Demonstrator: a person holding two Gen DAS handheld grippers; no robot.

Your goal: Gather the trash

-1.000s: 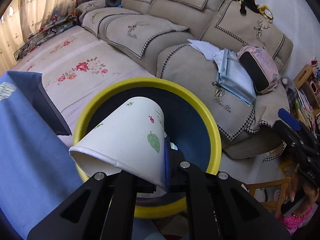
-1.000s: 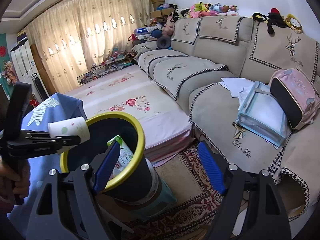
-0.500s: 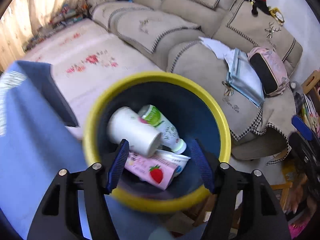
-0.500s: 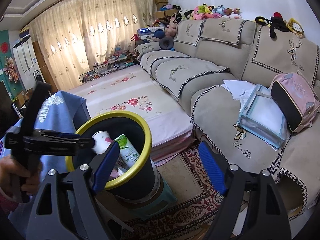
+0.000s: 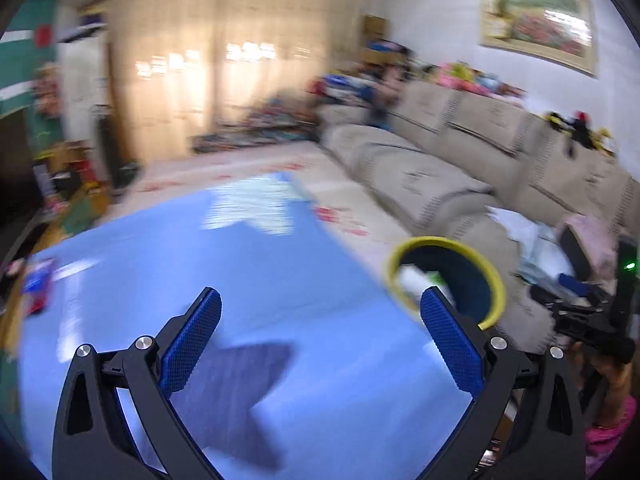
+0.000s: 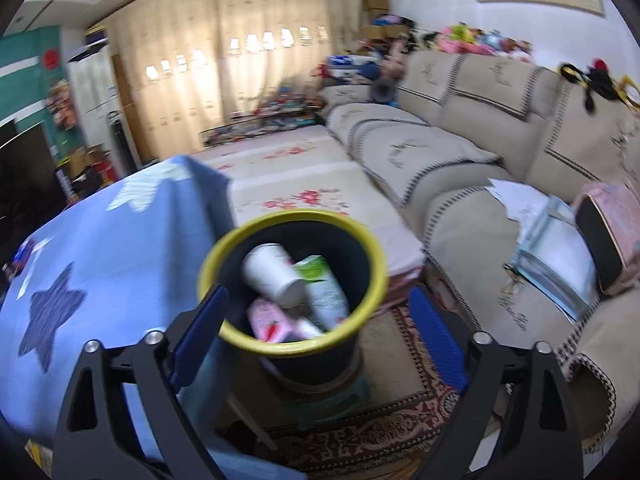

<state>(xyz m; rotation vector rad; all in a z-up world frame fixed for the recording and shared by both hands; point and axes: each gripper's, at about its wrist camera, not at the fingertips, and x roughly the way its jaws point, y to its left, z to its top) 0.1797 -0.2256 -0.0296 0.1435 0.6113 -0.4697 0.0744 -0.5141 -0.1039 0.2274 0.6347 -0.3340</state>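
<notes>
two wide-open, empty grippers, and a yellow-rimmed bin holding the trash.
left wrist view, blurred: left gripper (image 5: 320, 304), its jaws just opened wide with nothing between them, hangs over the blue tablecloth (image 5: 240, 280); the bin (image 5: 444, 280) stands just past the cloth's edge, before the beige sofa (image 5: 460, 168). right wrist view: right gripper (image 6: 318, 306), jaws just spread wider and empty, frames the dark bin (image 6: 292, 280); inside lie a white paper cup (image 6: 272, 274), a green-and-white tube (image 6: 326, 290) and a pink strawberry pack (image 6: 268, 318).

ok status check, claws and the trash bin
Left claw just opened, empty, over blue tablecloth. Right claw open, empty. Paper cup lies in yellow-rimmed bin. Nothing blocking.
</notes>
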